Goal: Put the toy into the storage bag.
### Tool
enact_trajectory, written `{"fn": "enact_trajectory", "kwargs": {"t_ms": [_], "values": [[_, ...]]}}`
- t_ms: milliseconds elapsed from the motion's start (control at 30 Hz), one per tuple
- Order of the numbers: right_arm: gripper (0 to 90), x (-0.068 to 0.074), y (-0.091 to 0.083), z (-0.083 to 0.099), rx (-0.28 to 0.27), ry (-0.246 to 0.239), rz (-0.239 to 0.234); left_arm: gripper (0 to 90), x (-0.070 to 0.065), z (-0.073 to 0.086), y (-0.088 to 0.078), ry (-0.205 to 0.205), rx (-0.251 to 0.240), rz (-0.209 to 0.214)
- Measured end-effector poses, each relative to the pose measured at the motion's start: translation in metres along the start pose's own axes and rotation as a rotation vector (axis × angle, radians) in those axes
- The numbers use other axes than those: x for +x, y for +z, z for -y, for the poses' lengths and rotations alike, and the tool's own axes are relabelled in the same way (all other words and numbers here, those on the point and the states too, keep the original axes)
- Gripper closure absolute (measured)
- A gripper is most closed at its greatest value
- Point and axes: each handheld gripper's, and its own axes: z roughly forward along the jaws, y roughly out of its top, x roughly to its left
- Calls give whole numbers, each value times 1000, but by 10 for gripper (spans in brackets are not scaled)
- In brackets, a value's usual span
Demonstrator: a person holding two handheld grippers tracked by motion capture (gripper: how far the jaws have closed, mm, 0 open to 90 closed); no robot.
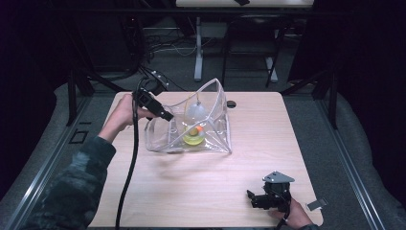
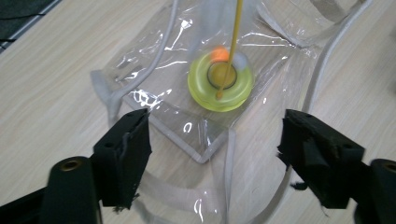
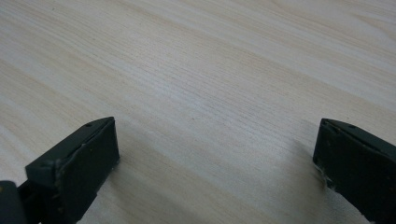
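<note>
Gripper: right gripper [image 3: 215, 163], its 2 black jaws spread wide apart, nothing between them
Surface: bare light wooden table [image 3: 210, 70] beneath, grain running diagonally

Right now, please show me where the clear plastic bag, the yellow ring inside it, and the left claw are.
clear plastic bag [image 1: 218, 98]: high view, on its raised right wall.
yellow ring [image 2: 200, 86]: left gripper view, on its left rim.
left claw [image 1: 168, 117]: high view, at its tips by the bag's left edge.

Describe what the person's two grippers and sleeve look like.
Both are black two-jaw tools. The left gripper trails a thick black cable. The right gripper carries a grey three-cornered plate. The left forearm wears a dark camouflage-patterned sleeve.
</note>
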Motion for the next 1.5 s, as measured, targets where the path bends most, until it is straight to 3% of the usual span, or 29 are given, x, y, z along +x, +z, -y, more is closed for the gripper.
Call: {"fn": "enact_trajectory", "kwargs": {"t_ms": [367, 533, 867, 967, 1033, 1100, 1500], "values": [[0, 0, 0, 0, 0, 0, 0, 123, 10, 29, -33, -25, -29, -57], [0, 0, 0, 0, 0, 0, 0, 68, 11, 46, -38, -34, -30, -82], [0, 0, 0, 0, 0, 0, 0, 0, 7, 91, -27, -70, -26, -91], [0, 0, 0, 0, 2, 1, 0, 0, 5, 106, -23, -83, -39, -122], [0, 0, 0, 0, 2, 0, 0, 0, 3, 118, -18, -103, -53, -121], [0, 0, 0, 0, -1, 4, -2, 0, 0, 130, -10, -104, -34, -157], [0, 0, 0, 0, 0, 3, -1, 0, 1, 188, 21, -192, -31, -131]]}}
